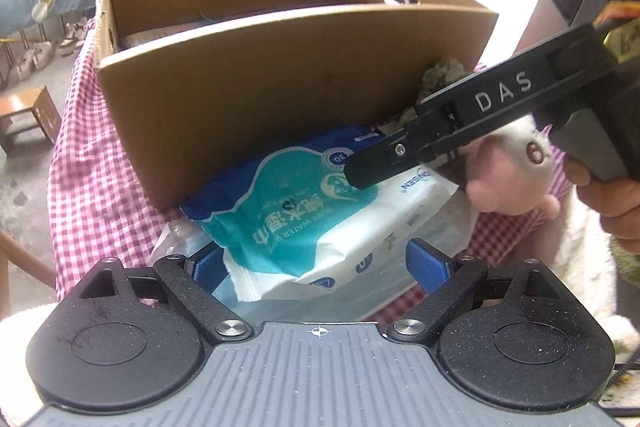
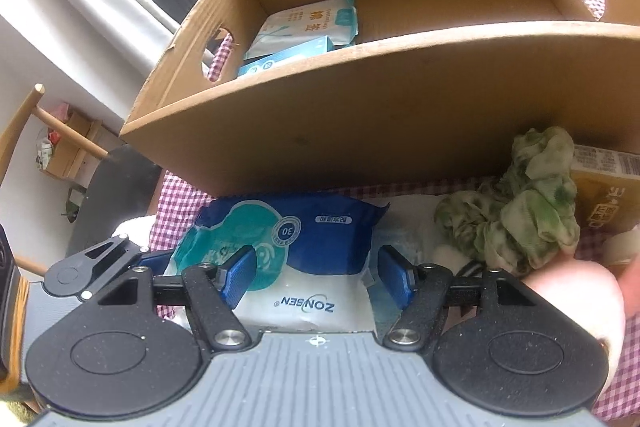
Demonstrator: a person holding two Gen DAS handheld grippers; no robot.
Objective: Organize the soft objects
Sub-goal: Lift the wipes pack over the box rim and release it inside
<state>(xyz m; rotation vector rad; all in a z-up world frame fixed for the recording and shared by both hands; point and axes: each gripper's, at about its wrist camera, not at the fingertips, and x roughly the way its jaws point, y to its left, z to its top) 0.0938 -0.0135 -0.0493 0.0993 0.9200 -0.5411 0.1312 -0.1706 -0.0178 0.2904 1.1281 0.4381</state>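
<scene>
Item: wet-wipe pack (image 1: 304, 211), blue, teal and white film pouch, lying flat on the checked tablecloth (image 1: 92, 187) just in front of the near wall of the cardboard box (image 1: 260, 99), partly over a clear plastic bag (image 1: 180, 239). Judged light, soft and compressible; the glossy film looks slippery and the crimped end seals thin and floppy, so a hold across the padded body, not the seals, seems best. Left gripper (image 1: 320, 267): jaws wide, blue pads (image 1: 430, 267) either side of the pack's near end, not visibly pressing; the pack is not held. Right gripper (image 2: 316, 277): jaws partly open, straddling the white end of the same pack from the other side; whether its pads bear on the film cannot be told from these views. Adjacent stock: green mottled cloth (image 2: 516, 211), crumpled against the box's near wall toward the right; pink-and-white plush toy (image 1: 516, 171) beside it; yellow packet (image 2: 608, 195) at the far right. Already inside the box: two tissue packs (image 2: 308, 35) against its left wall. Remaining floor of the box bare.
</scene>
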